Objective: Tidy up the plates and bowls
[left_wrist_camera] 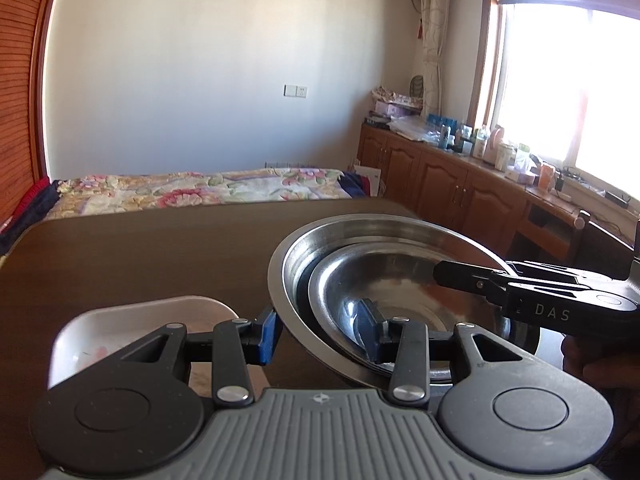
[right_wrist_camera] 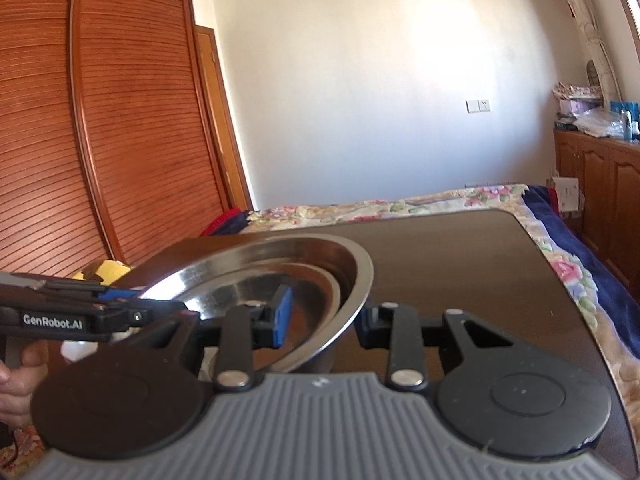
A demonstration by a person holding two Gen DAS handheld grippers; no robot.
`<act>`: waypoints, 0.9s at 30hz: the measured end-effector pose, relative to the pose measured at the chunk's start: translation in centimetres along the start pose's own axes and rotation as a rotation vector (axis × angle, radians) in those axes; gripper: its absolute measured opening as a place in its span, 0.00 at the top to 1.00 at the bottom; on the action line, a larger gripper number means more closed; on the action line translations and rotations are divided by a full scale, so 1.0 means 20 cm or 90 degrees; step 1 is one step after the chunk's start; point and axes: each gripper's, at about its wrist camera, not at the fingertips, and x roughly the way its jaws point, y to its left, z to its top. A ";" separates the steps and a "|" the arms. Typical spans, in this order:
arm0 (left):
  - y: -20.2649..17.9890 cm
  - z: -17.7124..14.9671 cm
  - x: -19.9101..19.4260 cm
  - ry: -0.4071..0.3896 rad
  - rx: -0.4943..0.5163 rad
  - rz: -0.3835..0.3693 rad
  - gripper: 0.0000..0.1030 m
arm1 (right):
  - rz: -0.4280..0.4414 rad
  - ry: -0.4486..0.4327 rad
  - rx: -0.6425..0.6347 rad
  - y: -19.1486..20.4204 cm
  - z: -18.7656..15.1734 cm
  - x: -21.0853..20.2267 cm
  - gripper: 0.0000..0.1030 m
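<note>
A large steel bowl holds a smaller steel bowl nested inside; both are tilted above the dark wooden table. My left gripper straddles the near rims of both bowls with its blue pads wide apart, one outside, one inside. In the right wrist view my right gripper straddles the large bowl's rim the same way, the left pad inside. The right gripper's fingers reach over the bowls from the right in the left wrist view. A white rectangular dish lies left of the bowls.
A bed with a floral cover lies beyond the table's far edge. Wooden cabinets with clutter run under the window at right. A slatted wooden wardrobe stands at left. A yellow object sits by the table's left end.
</note>
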 end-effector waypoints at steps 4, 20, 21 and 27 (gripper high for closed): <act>0.03 0.04 -0.06 -0.010 0.001 0.011 0.59 | 0.010 -0.001 -0.010 0.06 0.04 0.00 0.66; 0.26 0.00 -0.29 -0.027 -0.011 0.063 0.59 | 0.075 0.020 -0.032 0.31 0.08 0.09 0.66; 0.27 0.00 -0.30 -0.027 -0.014 0.067 0.59 | 0.079 0.021 -0.036 0.33 0.08 0.10 0.66; 0.35 -0.02 -0.34 -0.029 -0.030 0.088 0.59 | 0.099 0.036 -0.051 0.42 0.07 0.15 0.66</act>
